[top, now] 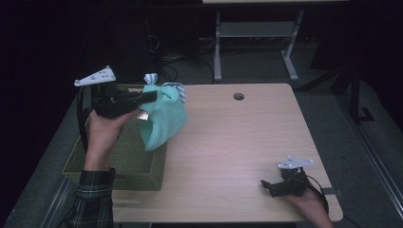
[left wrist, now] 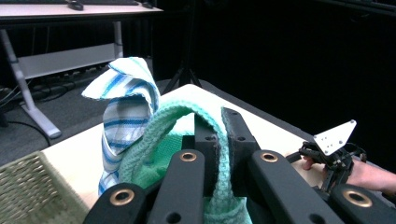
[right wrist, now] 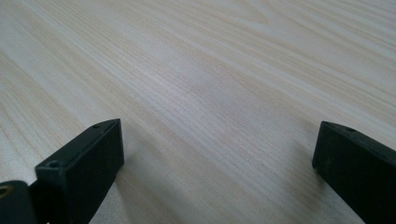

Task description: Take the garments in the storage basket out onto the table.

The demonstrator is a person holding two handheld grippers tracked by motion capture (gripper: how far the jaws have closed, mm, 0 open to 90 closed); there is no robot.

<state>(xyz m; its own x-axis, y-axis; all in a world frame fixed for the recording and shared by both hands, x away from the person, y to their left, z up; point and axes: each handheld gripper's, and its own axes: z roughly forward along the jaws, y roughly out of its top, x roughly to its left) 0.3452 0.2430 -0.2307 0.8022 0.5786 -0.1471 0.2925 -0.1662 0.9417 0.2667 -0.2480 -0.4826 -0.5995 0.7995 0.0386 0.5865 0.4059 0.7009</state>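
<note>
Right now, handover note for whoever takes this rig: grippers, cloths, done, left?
Left gripper: shut on the green cloth, held in the air above the near edge of the basket. A striped cloth hangs up against the green one; I cannot tell whether it is pinched too.
Right gripper: open, nothing between the jaws, resting low over the bare table at its near right corner.
Done: the green cloth is lifted.
Left: probably to set the cloths on the table and deal with them there; the right gripper is free to help.
</note>
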